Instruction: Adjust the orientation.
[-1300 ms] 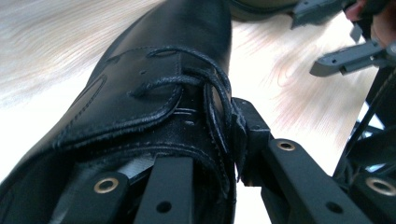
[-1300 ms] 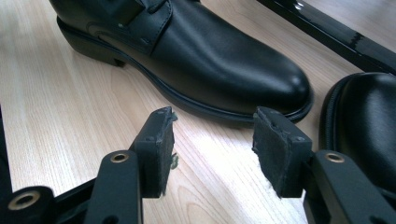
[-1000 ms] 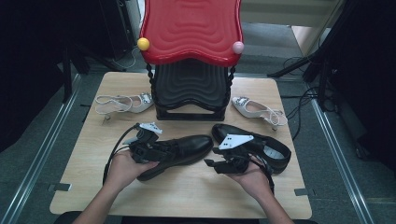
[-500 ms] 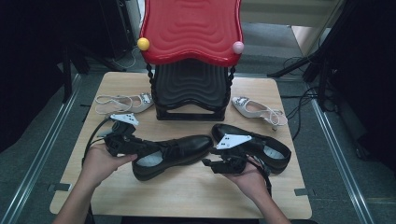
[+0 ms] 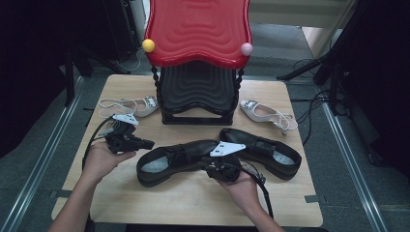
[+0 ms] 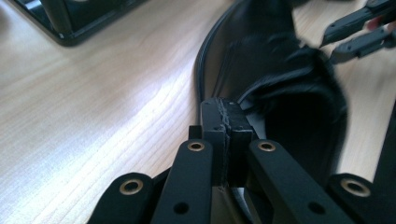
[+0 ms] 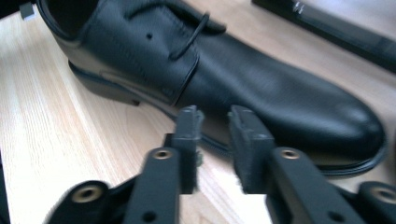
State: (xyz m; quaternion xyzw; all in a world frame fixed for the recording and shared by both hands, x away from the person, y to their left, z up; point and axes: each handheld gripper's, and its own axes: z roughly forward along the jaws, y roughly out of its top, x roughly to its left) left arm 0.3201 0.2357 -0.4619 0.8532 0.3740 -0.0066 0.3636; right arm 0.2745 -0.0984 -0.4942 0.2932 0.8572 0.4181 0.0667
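— Looking at the table, which step is this?

— Lining up the black leather lace-up shoe (image 5: 176, 159) lying on its side on the pale wooden table (image 5: 193, 203), between the two hands. Its twin, a second black leather shoe (image 5: 263, 147), sits just behind, in front of the red-topped black shoe rack (image 5: 198, 72).

— And the grippers?

— On the left gripper (image 5: 145, 143) the jaws are pressed together on nothing, their tips just off the shoe's heel opening. The right gripper (image 7: 214, 128) has just been closing; its jaws stand slightly apart with nothing between them, aimed at the sole edge below the laces.

— What does the next move call for?

— Probably a real hold: the right jaws must advance onto the sole edge or upper before pinching, and the left must reopen to catch the heel collar. Otherwise the shoe only gets nudged.
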